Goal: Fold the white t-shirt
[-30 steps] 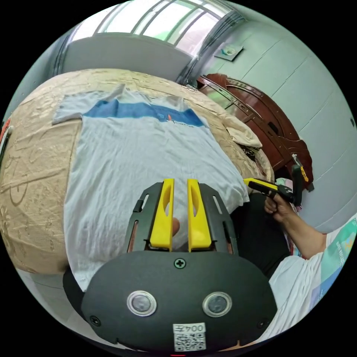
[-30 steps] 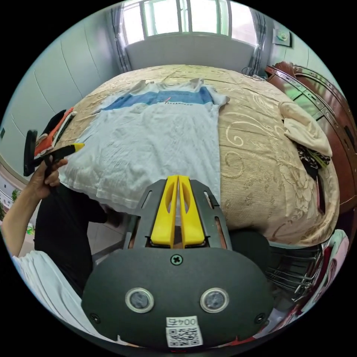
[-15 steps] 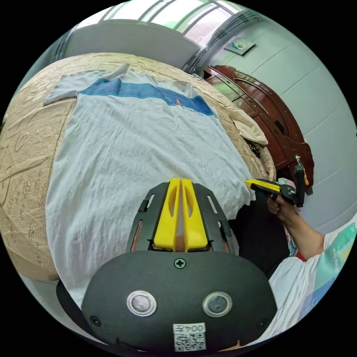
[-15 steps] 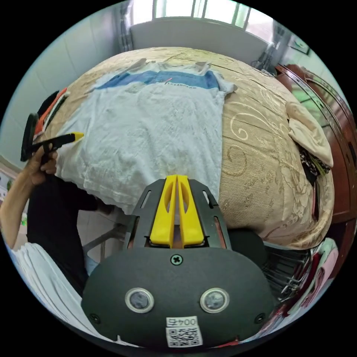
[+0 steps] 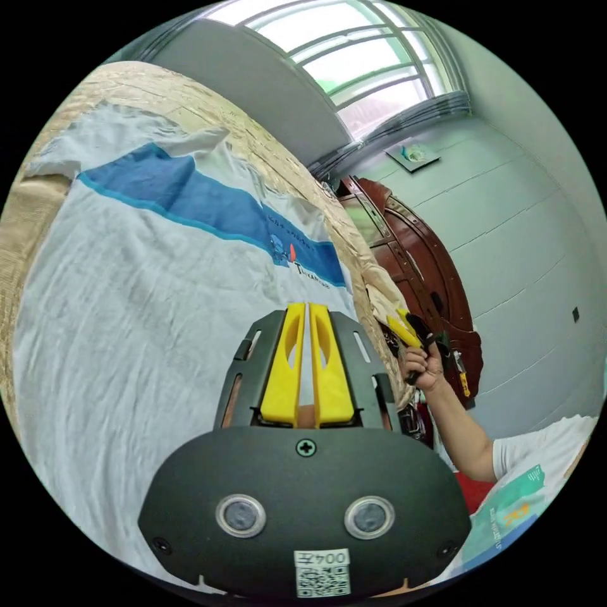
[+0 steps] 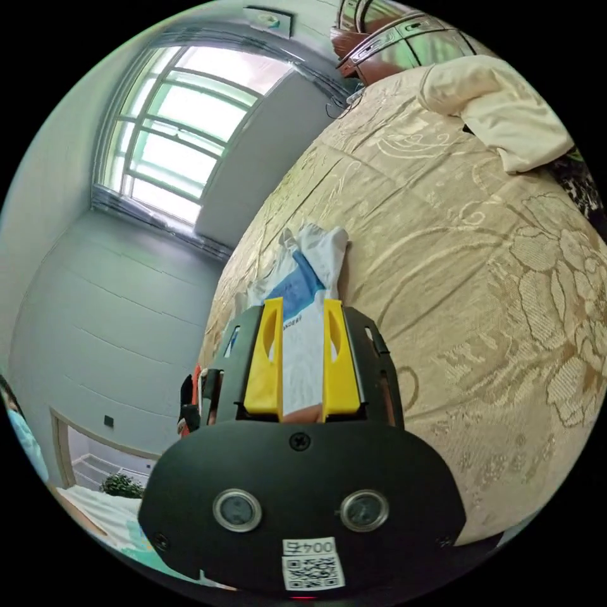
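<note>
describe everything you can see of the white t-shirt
The white t-shirt lies spread flat on the beige patterned bedspread, front up. It looks like thin, wrinkled cotton, with a blue band across the chest carrying a small print, and short sleeves spread near the far end. The left gripper has its jaws together over the fabric.

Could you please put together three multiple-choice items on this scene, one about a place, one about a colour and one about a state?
1. Where does the white t-shirt lie?
A. on the bed
B. on the floor
C. over a chair

2. What colour is the band across its chest?
A. red
B. blue
C. green

3. How do the right hand-held gripper's jaws stand?
A. shut tight
B. apart
C. folded back

Answers: 1 A, it is spread on the beige bedspread. 2 B, the stripe is blue. 3 B, shirt cloth shows in the gap between the jaws.
</note>
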`<state>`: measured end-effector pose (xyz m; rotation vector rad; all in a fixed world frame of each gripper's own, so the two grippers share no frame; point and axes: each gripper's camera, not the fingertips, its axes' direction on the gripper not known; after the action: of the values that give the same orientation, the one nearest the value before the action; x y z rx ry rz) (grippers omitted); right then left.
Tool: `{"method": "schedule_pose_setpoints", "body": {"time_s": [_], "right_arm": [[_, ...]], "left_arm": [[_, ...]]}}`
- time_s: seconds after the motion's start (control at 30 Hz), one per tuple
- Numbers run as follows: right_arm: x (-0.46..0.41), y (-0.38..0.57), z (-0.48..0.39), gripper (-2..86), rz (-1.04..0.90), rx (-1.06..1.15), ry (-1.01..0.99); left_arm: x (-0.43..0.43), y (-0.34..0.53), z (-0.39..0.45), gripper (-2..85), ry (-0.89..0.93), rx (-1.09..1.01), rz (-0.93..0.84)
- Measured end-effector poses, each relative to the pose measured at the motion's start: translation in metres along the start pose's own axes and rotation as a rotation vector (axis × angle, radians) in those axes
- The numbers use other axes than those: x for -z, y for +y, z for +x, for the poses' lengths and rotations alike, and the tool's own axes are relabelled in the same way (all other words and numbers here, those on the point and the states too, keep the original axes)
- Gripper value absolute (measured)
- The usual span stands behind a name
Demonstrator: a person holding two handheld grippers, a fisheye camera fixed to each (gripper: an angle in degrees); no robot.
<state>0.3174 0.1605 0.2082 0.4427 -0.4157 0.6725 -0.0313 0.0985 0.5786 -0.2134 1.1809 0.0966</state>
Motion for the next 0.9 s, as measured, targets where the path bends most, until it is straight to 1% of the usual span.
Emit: {"method": "schedule_pose_setpoints", "body": {"time_s": [0.07,0.1,0.13,0.2,0.3,0.4,0.47,0.5,0.57,0.6,0.63,0.67,0.7,0.73,0.8,0.87,0.9], "right_arm": [[-0.031,-0.059,0.022,11.0,-0.048,-0.082,-0.031],[-0.039,-0.071,0.027,11.1,-0.058,-0.101,-0.033],[-0.058,-0.095,0.036,11.5,-0.085,-0.138,-0.023],[-0.086,-0.123,0.046,12.4,-0.138,-0.179,0.01],[-0.129,-0.154,0.058,13.4,-0.219,-0.254,0.077],[-0.151,-0.175,0.056,9.8,-0.208,-0.27,0.123],[-0.167,-0.187,0.047,3.2,-0.232,-0.226,0.149],[-0.168,-0.189,0.043,3.0,-0.227,-0.211,0.159],[-0.154,-0.189,0.022,2.3,-0.112,-0.124,0.221],[-0.149,-0.188,0.018,2.2,-0.084,-0.107,0.247],[-0.14,-0.185,0.015,2.2,-0.043,-0.086,0.308],[-0.132,-0.18,0.02,2.3,-0.009,-0.093,0.378],[-0.129,-0.178,0.024,2.4,0.005,-0.108,0.404],[-0.126,-0.173,0.038,2.7,0.013,-0.146,0.412],[-0.128,-0.166,0.062,3.4,-0.016,-0.223,0.358],[-0.125,-0.156,0.077,4.5,0.034,-0.273,0.274],[-0.124,-0.154,0.077,4.8,0.049,-0.276,0.267]], "left_arm": [[-0.011,0.004,-0.018,0.5,0.029,0.042,-0.046],[-0.01,0.004,-0.03,0.4,0.099,0.063,-0.05],[-0.007,0.005,-0.035,0.4,0.118,0.072,-0.044],[0.003,0.008,-0.059,0.3,0.159,0.154,0.002],[0.001,0.005,-0.059,0.3,0.118,0.135,-0.026],[0.002,0.004,-0.068,0.3,0.141,0.146,-0.035],[0.004,0.004,-0.071,0.2,0.145,0.147,-0.036],[0.005,0.004,-0.073,0.2,0.149,0.15,-0.036],[0.007,0.004,-0.075,0.2,0.152,0.151,-0.037],[0.008,0.004,-0.077,0.2,0.155,0.153,-0.037],[0.008,0.004,-0.077,0.2,0.156,0.153,-0.037],[0.009,0.004,-0.079,0.2,0.157,0.153,-0.037],[0.01,0.004,-0.08,0.2,0.158,0.155,-0.038],[0.01,0.004,-0.081,0.2,0.158,0.155,-0.038],[0.012,0.004,-0.083,0.2,0.154,0.157,-0.04],[0.013,0.004,-0.084,0.2,0.151,0.158,-0.041],[0.013,0.004,-0.085,0.2,0.15,0.16,-0.042]]}}
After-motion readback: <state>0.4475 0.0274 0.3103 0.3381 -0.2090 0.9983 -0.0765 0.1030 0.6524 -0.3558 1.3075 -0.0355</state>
